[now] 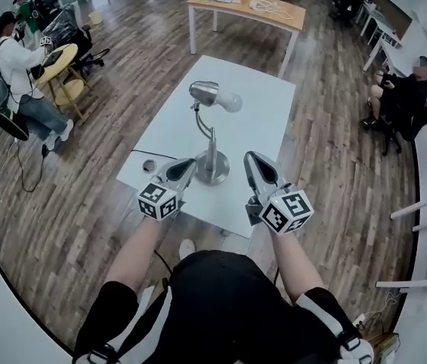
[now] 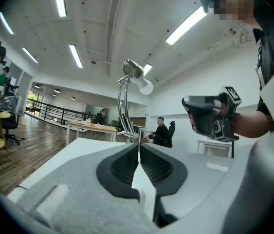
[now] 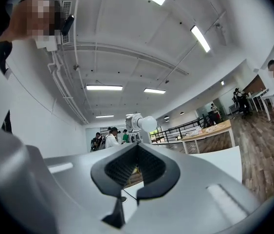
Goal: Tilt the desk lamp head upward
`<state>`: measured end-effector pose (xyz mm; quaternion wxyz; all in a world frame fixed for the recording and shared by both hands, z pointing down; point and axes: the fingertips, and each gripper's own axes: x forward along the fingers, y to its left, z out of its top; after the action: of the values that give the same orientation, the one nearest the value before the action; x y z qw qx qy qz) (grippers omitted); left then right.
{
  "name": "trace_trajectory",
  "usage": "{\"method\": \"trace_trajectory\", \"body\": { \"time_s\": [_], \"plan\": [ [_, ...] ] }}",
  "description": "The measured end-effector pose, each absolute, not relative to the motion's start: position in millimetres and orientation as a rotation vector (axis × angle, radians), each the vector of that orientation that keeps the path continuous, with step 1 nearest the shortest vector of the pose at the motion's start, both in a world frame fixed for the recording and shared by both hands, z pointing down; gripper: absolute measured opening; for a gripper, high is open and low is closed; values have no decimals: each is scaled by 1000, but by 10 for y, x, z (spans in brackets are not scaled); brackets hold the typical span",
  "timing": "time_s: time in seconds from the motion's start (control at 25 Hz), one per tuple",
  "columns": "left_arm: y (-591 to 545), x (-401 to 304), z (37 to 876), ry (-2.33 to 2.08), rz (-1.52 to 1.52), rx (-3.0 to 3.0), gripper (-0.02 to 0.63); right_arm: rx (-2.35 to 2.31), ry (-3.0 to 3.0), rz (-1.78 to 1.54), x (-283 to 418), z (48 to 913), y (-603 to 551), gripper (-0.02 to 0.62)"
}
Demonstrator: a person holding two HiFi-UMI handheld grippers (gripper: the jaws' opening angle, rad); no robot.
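Now we hold the left hand-held gripper (image 1: pixel 188 163) and right hand-held gripper (image 1: pixel 252 158) closed and empty, either side of the lamp (image 1: pixel 211 131), which stands on the bench (image 1: pixel 262 101).

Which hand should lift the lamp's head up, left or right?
Probably right: the lamp head aims its bulb toward the right gripper side; the left gripper sits beside the lamp base. Both are shut, empty.

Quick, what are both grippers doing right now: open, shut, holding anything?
Left gripper: shut, holding nothing.
Right gripper: shut, holding nothing.
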<state>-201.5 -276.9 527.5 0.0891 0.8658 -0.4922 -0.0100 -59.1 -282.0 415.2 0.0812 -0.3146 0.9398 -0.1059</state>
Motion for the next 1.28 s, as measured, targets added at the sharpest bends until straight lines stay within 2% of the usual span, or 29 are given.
{"method": "trace_trajectory", "body": {
  "time_s": [0.2,0.64,1.28],
  "plan": [
    [-2421,-1873,4995,-1604,-146,2512,0,-868,2843,-291,-322,4150,-2609,5],
    [-1492,-1576,4789,-1797,-182,2414,0,-702,2877,-364,33,4237,-2016,5],
    [-592,-1799,4612,-1962,-172,2343,0,-693,2889,-435,-100,4295,-1496,5]
  ]
}}
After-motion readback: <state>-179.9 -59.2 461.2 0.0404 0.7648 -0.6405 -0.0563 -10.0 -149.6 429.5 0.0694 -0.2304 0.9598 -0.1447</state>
